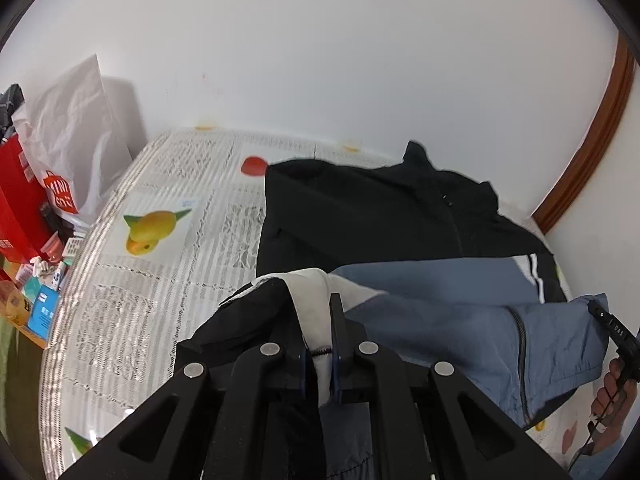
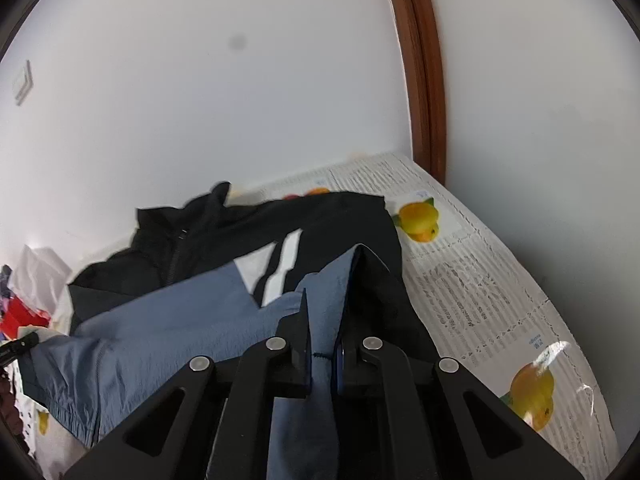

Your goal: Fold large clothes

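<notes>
A large zip jacket [image 1: 360, 208], black on top and blue-grey below with white stripes, lies on a table under a fruit-print cloth [image 1: 160, 264]. Its blue lower half [image 1: 460, 320] is lifted and carried over the black chest. My left gripper [image 1: 318, 312] is shut on the jacket's left hem, where black shell and white lining bunch between the fingers. In the right wrist view the same jacket [image 2: 200, 240] shows, and my right gripper [image 2: 326, 292] is shut on a fold of its blue fabric [image 2: 160, 320]. The right gripper's tip and the person's hand [image 1: 612, 400] show at the left view's right edge.
A white wall closes the table's far side, with a brown wooden door frame [image 2: 420, 80] at the right corner. Left of the table stand a white shopping bag [image 1: 76, 128], a red box [image 1: 16, 200] and small cartons [image 1: 40, 304]. Bare cloth [image 2: 480, 300] lies right of the jacket.
</notes>
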Demonstrator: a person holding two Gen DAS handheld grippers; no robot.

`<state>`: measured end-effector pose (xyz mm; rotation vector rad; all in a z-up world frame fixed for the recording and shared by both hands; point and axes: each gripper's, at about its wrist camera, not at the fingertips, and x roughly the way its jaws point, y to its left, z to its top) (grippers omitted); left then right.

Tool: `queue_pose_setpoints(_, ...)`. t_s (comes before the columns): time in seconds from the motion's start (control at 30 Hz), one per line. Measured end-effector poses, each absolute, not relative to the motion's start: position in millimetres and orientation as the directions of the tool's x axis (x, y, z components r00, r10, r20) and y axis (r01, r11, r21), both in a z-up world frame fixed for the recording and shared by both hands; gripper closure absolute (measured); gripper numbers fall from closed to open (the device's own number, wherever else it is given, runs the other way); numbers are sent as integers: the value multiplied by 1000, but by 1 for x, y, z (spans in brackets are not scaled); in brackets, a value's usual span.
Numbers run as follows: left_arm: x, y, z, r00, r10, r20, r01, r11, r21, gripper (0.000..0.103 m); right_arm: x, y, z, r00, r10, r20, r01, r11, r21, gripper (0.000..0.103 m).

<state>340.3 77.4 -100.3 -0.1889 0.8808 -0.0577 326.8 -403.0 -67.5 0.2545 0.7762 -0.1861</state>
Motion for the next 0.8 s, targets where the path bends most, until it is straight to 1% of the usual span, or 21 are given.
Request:
queue_pose_setpoints(0.17,346,76,-111,625,-115,-773,-29,985,-170,94,338,-410,-90,662,-84,-745,278,950,140,93)
queue_pose_setpoints(0.23,347,74,-113,618,-110,-778,-23,987,-158,93,341,-410,-96,645,-94,-759,280,952,120,90)
queue_pose_setpoints(0.3,347,73,-113,610,-102,-786,-20,989,-145,86,342,-408,-100,619,-114,-777,280,957,82,84)
queue_pose_setpoints(0.37,345,72,-111,598,-105,-795,-9,990,-138,70,340,-405,-99,592,-113,-798,257,965,53,82)
queue_pose_setpoints(0.43,339,69,-108,592,-111,-798,14,992,-127,62,329,-401,-93,591,-117,-798,228,973,26,77)
queue_pose_setpoints(0.5,328,67,-103,603,-109,-791,36,993,-109,59,313,-399,-84,608,-110,-786,211,977,26,68)
queue_pose_setpoints(0.57,317,68,-96,616,-127,-777,61,992,-113,52,293,-403,-74,631,-103,-769,204,978,37,66)
queue_pose_setpoints(0.6,313,69,-93,622,-131,-772,66,991,-115,50,282,-407,-70,638,-107,-762,212,976,40,63)
queue_pose_setpoints(0.67,304,76,-87,635,-123,-763,58,992,-112,46,265,-417,-65,635,-133,-761,241,970,31,63)
queue_pose_setpoints(0.8,294,92,-82,638,-109,-762,34,993,-113,46,245,-435,-73,583,-167,-795,286,958,9,63)
